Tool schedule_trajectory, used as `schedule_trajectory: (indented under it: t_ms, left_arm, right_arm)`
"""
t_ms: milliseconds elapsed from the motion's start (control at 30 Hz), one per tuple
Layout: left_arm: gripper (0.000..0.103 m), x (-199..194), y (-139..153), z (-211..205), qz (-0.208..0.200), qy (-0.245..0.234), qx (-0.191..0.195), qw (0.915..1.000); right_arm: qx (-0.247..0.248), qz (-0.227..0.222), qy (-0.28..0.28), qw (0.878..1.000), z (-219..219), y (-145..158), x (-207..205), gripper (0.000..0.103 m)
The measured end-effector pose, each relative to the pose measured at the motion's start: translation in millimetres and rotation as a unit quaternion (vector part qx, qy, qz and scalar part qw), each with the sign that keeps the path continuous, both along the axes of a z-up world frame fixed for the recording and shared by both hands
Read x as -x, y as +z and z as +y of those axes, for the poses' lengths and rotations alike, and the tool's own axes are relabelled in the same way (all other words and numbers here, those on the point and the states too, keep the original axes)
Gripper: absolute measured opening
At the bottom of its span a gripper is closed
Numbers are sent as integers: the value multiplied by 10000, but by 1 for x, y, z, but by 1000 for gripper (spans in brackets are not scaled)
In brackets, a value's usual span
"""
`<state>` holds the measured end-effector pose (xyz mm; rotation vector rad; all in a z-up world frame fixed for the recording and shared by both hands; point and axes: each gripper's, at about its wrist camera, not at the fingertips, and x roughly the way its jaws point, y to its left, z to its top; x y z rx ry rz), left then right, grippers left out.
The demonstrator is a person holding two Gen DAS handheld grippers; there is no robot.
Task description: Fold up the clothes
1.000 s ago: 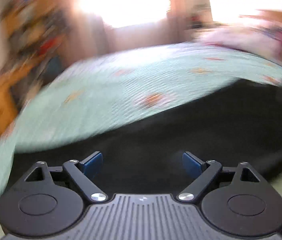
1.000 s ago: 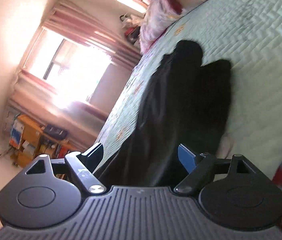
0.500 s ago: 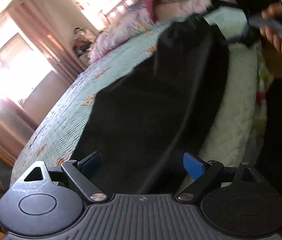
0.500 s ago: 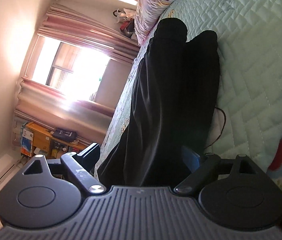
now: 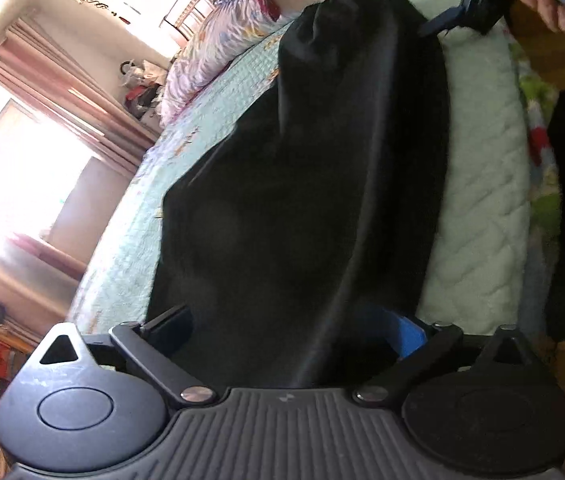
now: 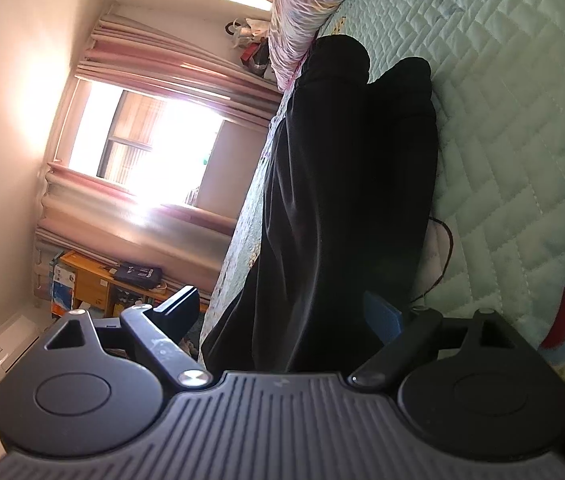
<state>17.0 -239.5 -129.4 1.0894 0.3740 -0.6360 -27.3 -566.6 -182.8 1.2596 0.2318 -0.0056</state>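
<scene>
Left gripper [image 5: 294, 330]: fingers spread wide, with the near end of the black garment lying between them; the blue pad [image 5: 406, 334] sits at the fabric's edge, and no pinch shows
Right gripper [image 6: 286, 316]: jaws likewise parted, black cloth running between and over them, its blue pad [image 6: 382, 316] half hidden under the cloth; in the left wrist view this gripper [image 5: 470, 12] shows at the garment's far end, held by a hand [image 5: 538, 0]
Black garment [image 5: 302, 184]: stretched lengthwise along the bed, one long fold ridge running down it; in the right view two rounded ends [image 6: 366, 68] lie on the quilt
Garment edges: one long side lies close to the mattress edge, the other faces open quilt
Quilt [image 6: 502, 100]: pale green, stitched, bare and wide beside the garment
Pillows [image 5: 218, 40]: piled at the head of the bed, just past the garment
Window [image 6: 142, 144]: bright, with pink curtains
Shelf [image 6: 90, 280]: wooden, cluttered, below the window
</scene>
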Motion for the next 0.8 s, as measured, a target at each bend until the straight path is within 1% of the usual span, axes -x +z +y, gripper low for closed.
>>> schedule_trajectory:
  t_ms: [33, 133, 267, 333, 367, 433, 500, 533, 567, 600, 667, 733, 800]
  left_arm:
    - [103, 1, -1, -1, -49, -12, -60, 10000]
    - [103, 11, -8, -6, -382, -251, -465, 9979]
    - [103, 19, -17, -14, -832, -523, -961, 9905]
    - [103, 21, -18, -19, -939, -575, -1069, 9882]
    - [101, 22, -16, -19, -878, -589, -1024, 9891]
    - [84, 22, -12, -20, -750, -618, -933, 9909]
    - [51, 21, -10, -17, -359, -730, -876, 9928]
    - [44, 21, -9, -15, -167, -785, -847, 9932]
    - [29, 22, -9, -13, -83, -843, -829, 9930]
    - [17, 23, -9, -11, -31, -866, -767, 9933]
    - [14, 22, -6, -5, -22, -793, -521, 9955]
    - [12, 19, 5, 2, 44, -621, -141, 9980]
    - [12, 10, 18, 10, 259, -409, 322, 9983]
  right_arm:
    - [-7, -5, 8, 10000, 0, 0, 1, 89]
    - [-25, -13, 30, 10000, -1, 0, 2, 89]
    - [6, 36, 50, 10000, -2, 3, 3, 89]
    - [86, 108, 56, 9999, -2, 7, 3, 89]
    - [117, 128, 30, 9998, -3, 9, 3, 89]
    - [179, 166, -25, 9997, -5, 13, 4, 90]
    - [160, 151, -130, 9997, -10, 15, 4, 91]
    - [168, 157, -187, 9996, -13, 16, 3, 91]
    - [169, 191, -255, 9993, -16, 17, 2, 91]
    - [161, 218, -305, 9992, -19, 17, 1, 91]
    - [190, 269, -399, 9987, -22, 17, -2, 91]
    - [261, 317, -485, 9980, -24, 15, -5, 91]
    - [331, 364, -571, 9972, -26, 13, -8, 91]
